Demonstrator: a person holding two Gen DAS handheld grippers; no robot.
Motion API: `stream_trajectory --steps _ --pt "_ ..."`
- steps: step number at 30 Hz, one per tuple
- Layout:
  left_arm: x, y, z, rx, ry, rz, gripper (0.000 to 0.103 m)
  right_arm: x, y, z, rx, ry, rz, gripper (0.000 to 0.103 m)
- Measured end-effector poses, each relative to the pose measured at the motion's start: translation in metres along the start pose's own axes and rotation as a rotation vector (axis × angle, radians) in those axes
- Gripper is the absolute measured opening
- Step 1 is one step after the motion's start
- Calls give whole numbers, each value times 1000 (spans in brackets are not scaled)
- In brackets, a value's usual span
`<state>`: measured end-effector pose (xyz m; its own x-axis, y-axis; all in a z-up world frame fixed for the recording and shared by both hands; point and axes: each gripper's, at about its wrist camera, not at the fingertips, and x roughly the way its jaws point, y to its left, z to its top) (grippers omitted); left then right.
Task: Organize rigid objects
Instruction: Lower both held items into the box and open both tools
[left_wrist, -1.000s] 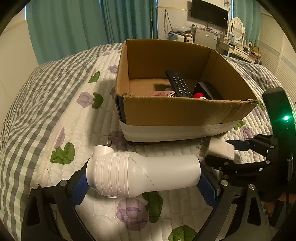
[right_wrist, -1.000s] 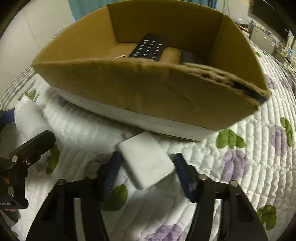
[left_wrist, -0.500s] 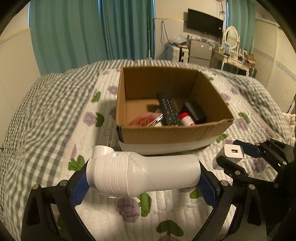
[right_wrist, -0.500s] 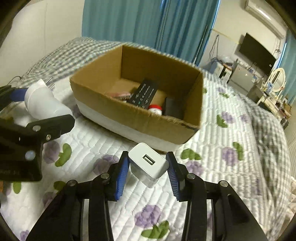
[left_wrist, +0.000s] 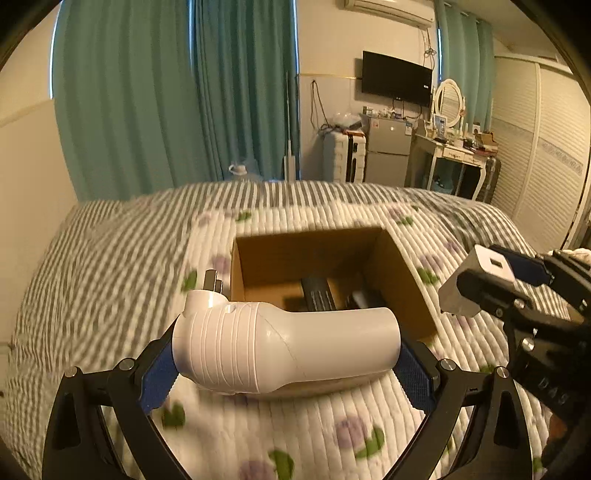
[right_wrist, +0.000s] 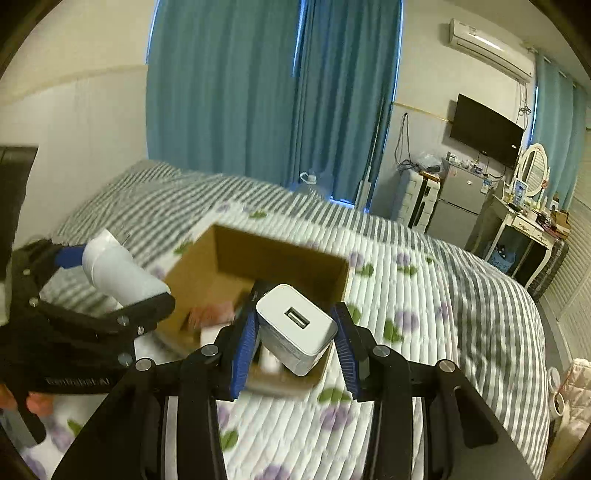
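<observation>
My left gripper (left_wrist: 284, 360) is shut on a white ribbed plug-in device (left_wrist: 280, 345) with metal prongs, held crosswise high above the bed in front of the open cardboard box (left_wrist: 402, 273). My right gripper (right_wrist: 295, 341) is shut on a white USB charger cube (right_wrist: 295, 326), held in the air over the box's near edge (right_wrist: 192, 266). Each gripper shows in the other's view: the charger at the right of the left wrist view (left_wrist: 480, 280), the white device at the left of the right wrist view (right_wrist: 118, 273). A black remote (left_wrist: 317, 295) lies inside the box.
The box sits on a quilted bed (left_wrist: 332, 424) with a floral and grey-striped cover. Teal curtains (left_wrist: 177, 96), a small fridge (left_wrist: 388, 151), a dressing table (left_wrist: 454, 155) and a wall TV (left_wrist: 397, 79) stand beyond the bed.
Both grippers have risen well above the bed with their objects. The box now looks smaller and lower in both views, and more of the room shows.
</observation>
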<state>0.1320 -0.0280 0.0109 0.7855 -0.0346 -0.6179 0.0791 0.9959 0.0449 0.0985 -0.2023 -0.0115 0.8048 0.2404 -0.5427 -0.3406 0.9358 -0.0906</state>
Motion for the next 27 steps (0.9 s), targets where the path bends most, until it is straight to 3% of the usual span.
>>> stream_trajectory --steps 5,13,22,27 --pt "47 -2 26 40 21 22 99 39 -12 28 -2 7 -9 40" --pt "119 0 23 62 103 3 99 99 -29 29 16 53 2 40" --pt "140 3 19 29 146 -16 101 128 -37 21 33 82 26 41" --pt "131 4 23 37 106 -11 102 128 -38 24 43 83 32 41"
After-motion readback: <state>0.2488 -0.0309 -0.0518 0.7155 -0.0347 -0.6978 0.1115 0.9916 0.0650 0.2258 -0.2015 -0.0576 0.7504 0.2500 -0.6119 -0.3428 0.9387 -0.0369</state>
